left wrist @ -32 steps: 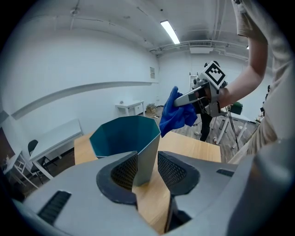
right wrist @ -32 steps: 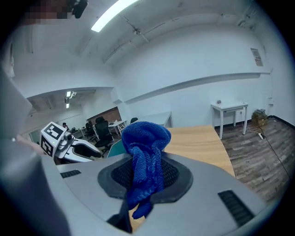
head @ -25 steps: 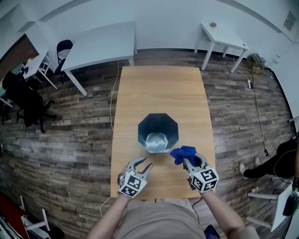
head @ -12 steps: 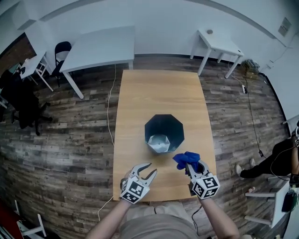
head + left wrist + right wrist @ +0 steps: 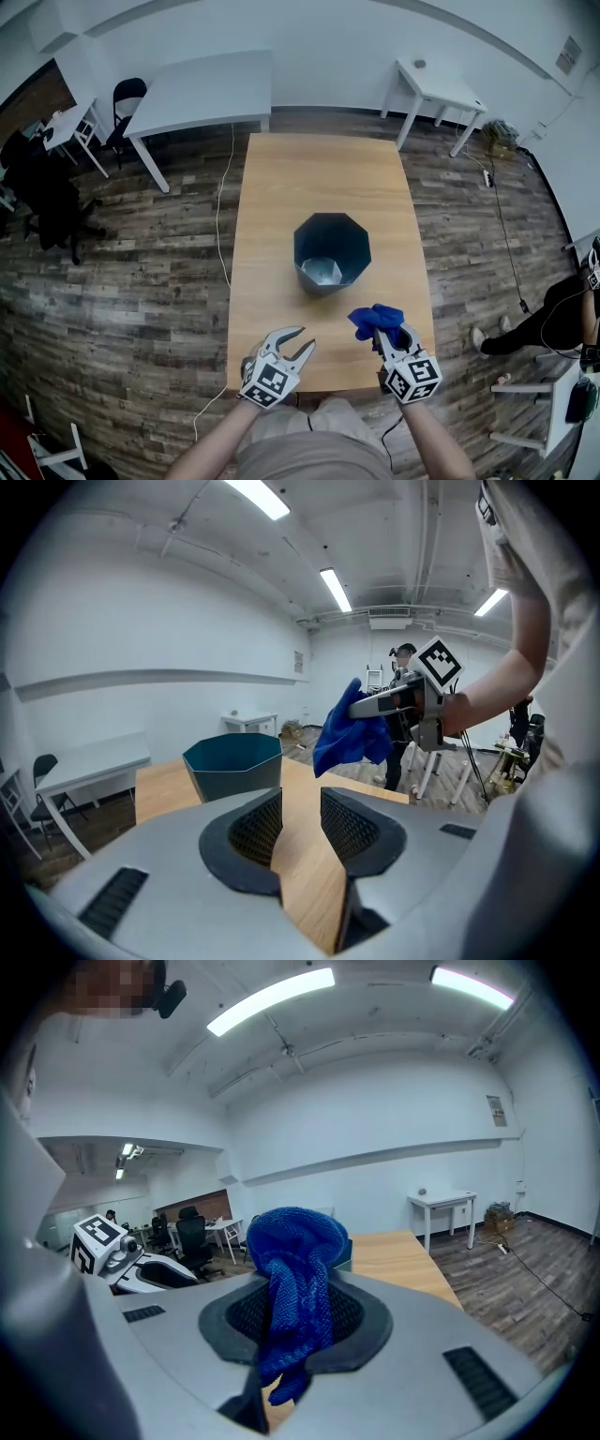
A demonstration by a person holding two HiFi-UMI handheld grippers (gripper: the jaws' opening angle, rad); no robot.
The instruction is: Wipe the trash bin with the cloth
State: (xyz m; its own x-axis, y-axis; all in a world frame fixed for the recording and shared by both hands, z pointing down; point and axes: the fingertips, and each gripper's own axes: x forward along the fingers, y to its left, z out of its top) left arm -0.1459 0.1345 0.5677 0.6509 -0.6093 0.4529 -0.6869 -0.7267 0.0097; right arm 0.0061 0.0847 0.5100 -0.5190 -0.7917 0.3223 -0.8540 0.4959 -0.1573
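A dark teal octagonal trash bin [image 5: 332, 250] [image 5: 232, 766] stands upright in the middle of the wooden table [image 5: 281, 187]. My right gripper [image 5: 379, 330] [image 5: 292, 1321] hovers over the table's near right part, shut on a bunched blue cloth [image 5: 375, 319] [image 5: 292, 1283] [image 5: 349, 733]. The cloth hides most of the bin in the right gripper view. My left gripper [image 5: 296, 342] [image 5: 300, 822] is over the near left part of the table, open, with only bare wood showing between its jaws. Both grippers are short of the bin and do not touch it.
White tables [image 5: 202, 92] [image 5: 441, 86] stand beyond the wooden table, with black chairs [image 5: 47, 202] at the left. A cable [image 5: 221, 225] runs along the floor by the table's left edge. A person sits at the right edge [image 5: 562, 323]. The table's near edge lies just under both grippers.
Both grippers have drawn back toward the table's near edge, so the bin now lies farther from them. The right gripper still holds the cloth; the left stays open.
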